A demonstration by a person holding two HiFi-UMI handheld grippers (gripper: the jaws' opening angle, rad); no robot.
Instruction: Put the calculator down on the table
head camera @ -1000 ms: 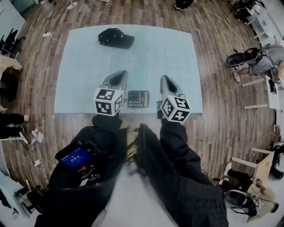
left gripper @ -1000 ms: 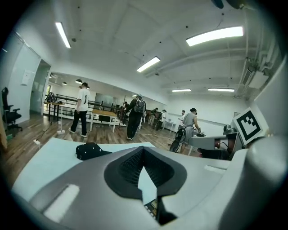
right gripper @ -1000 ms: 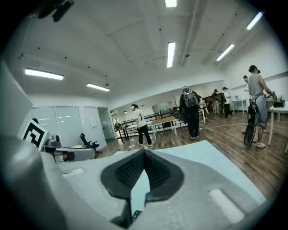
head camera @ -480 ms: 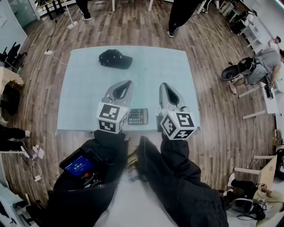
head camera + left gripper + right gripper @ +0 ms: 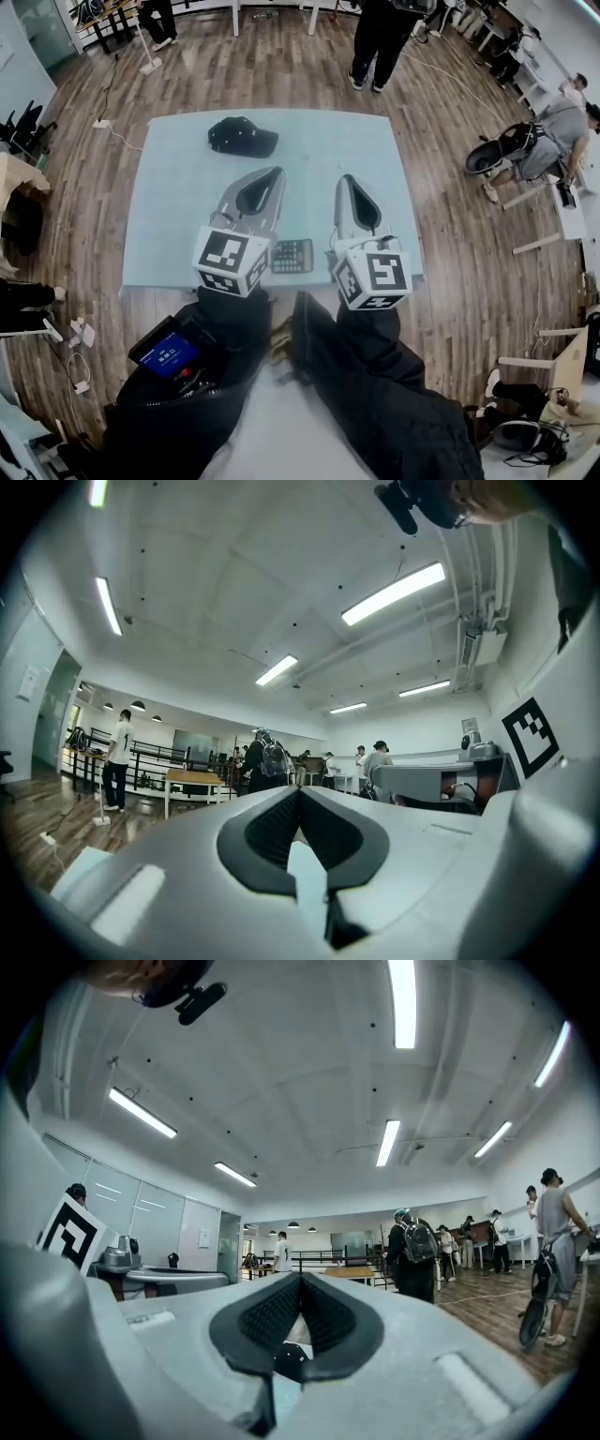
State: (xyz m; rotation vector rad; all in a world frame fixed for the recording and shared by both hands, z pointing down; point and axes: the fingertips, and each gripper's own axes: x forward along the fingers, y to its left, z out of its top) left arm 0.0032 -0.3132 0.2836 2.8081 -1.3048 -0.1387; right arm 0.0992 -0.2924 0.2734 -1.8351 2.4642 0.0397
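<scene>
Lying flat on tabletop (image 5: 178,216): calculator (image 5: 292,255), untouched; left hand-held gripper (image 5: 274,172) and right hand-held gripper (image 5: 345,178) both closed, empty.

The calculator (image 5: 293,255) is a small, dark, rectangular slab, and its grid of pale keys faces up. It lies flat on the table (image 5: 178,197), close to the near edge and roughly midway along it, with its sides about square to that edge. It rests free on the pale blue-green top. In the head view its left end is partly covered.
</scene>
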